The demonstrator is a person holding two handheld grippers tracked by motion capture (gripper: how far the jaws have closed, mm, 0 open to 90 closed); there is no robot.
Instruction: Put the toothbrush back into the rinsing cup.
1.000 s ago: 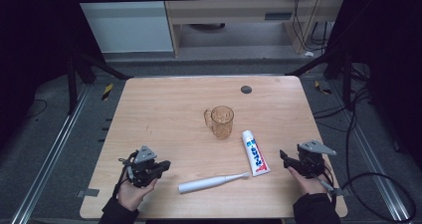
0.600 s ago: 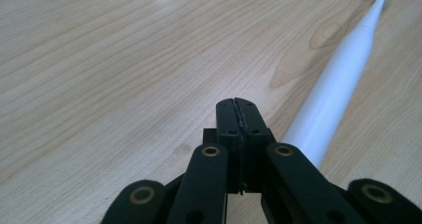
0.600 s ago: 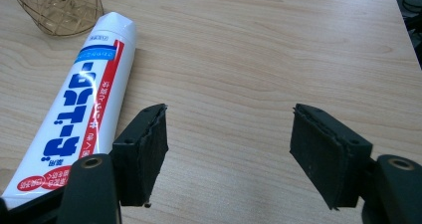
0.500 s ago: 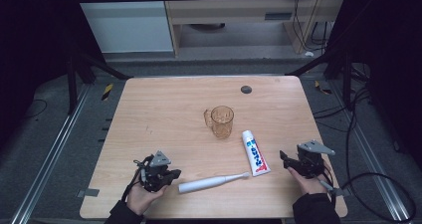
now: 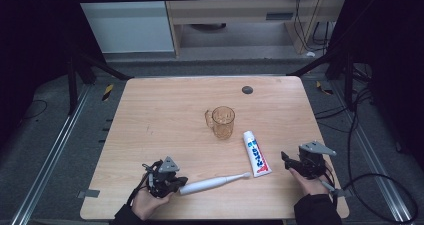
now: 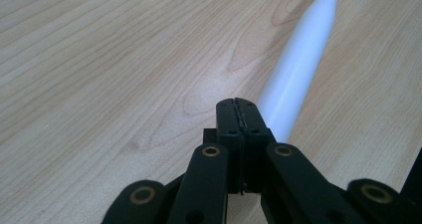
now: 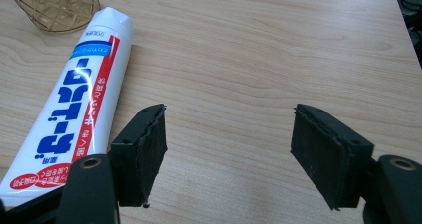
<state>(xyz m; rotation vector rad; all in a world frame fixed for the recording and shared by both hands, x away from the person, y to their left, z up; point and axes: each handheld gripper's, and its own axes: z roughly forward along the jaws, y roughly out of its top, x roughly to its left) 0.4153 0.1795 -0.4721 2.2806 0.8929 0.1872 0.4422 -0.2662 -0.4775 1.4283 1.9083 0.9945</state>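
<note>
A white toothbrush [image 5: 212, 182] lies near the table's front edge, its head pointing right. My left gripper [image 5: 179, 181] is at the handle's left end. In the left gripper view its jaws [image 6: 236, 103] are shut with nothing between them, and the toothbrush [image 6: 298, 59] runs off just to their right. A white toothpaste tube [image 5: 256, 153] with red and blue print lies to the right of the brush. My right gripper [image 5: 286, 161] rests right of the tube; it is open [image 7: 229, 149] and empty, with the tube [image 7: 79, 99] at its left jaw.
A clear amber cup [image 5: 222, 121] with a handle stands upright mid-table, above the tube; its base is in the right gripper view [image 7: 54, 2]. A small dark disc [image 5: 247, 90] lies near the wooden table's [image 5: 150, 110] far edge.
My left gripper has slid right along the front of the table up to the toothbrush handle. The right gripper, tube, cup and brush have stayed put.
</note>
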